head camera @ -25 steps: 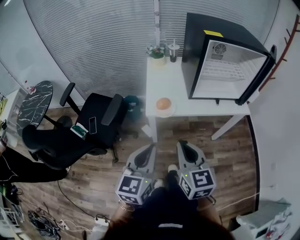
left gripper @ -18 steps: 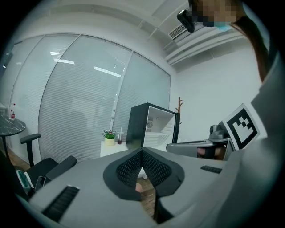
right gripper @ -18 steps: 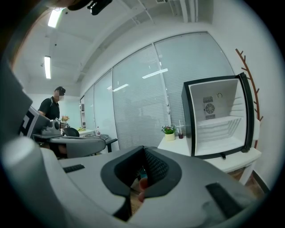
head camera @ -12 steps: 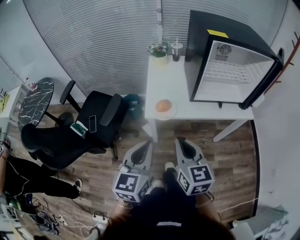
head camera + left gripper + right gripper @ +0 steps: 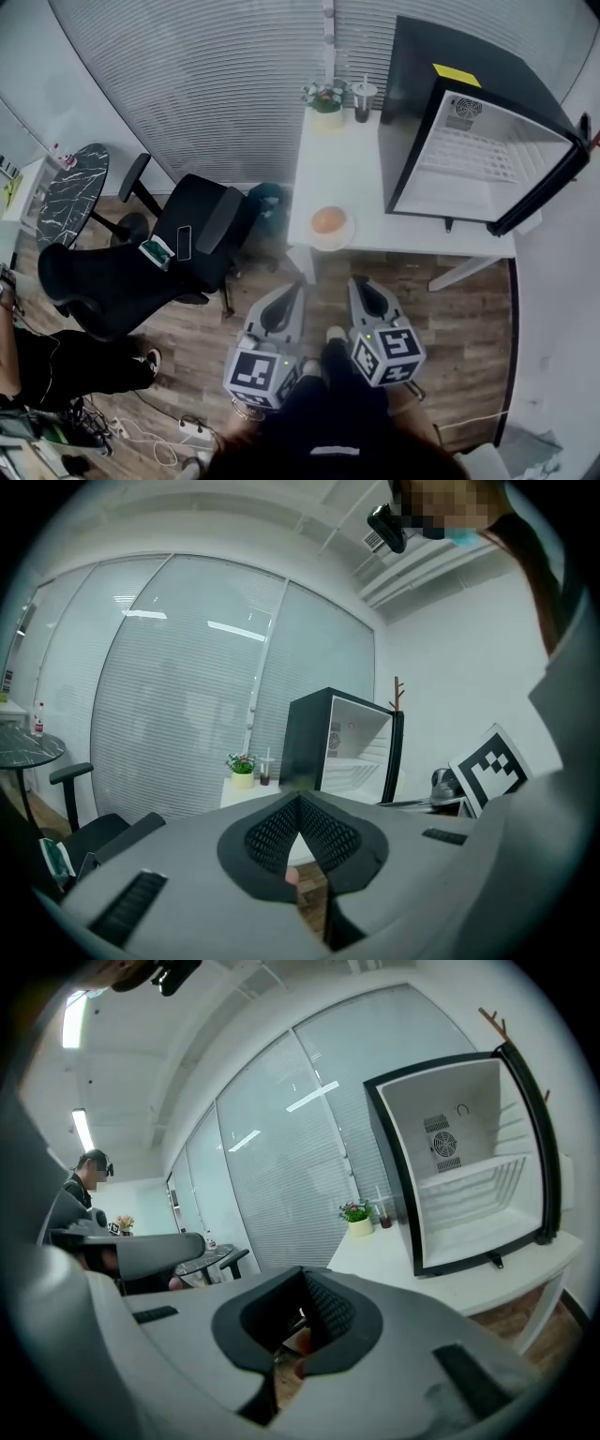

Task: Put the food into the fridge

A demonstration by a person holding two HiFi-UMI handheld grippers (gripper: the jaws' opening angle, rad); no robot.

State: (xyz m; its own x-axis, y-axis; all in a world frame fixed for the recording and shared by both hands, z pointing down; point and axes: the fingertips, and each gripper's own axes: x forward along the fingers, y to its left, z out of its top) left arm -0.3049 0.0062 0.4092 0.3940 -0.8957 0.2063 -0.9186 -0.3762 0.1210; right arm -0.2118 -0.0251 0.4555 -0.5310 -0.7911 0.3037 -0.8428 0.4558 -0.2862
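Note:
An orange round food item (image 5: 327,220) lies on a white plate (image 5: 343,234) at the near edge of the white table (image 5: 342,173). To its right stands a black mini fridge (image 5: 473,155) with its door swung wide and a white, bare inside; it also shows in the left gripper view (image 5: 342,747) and the right gripper view (image 5: 469,1180). My left gripper (image 5: 299,288) and right gripper (image 5: 357,284) hang side by side over the wooden floor, short of the table. Both are shut with nothing in them.
A small potted plant (image 5: 325,97) and a cup with a straw (image 5: 363,98) stand at the table's back edge. A black office chair (image 5: 183,248) and a round marble-top table (image 5: 70,192) are to the left. A person's legs (image 5: 56,366) and floor cables (image 5: 159,441) show at the lower left.
The table, plate and fridge have drifted a little lower and to the right in the head view. Both grippers keep their side-by-side pose, still shut.

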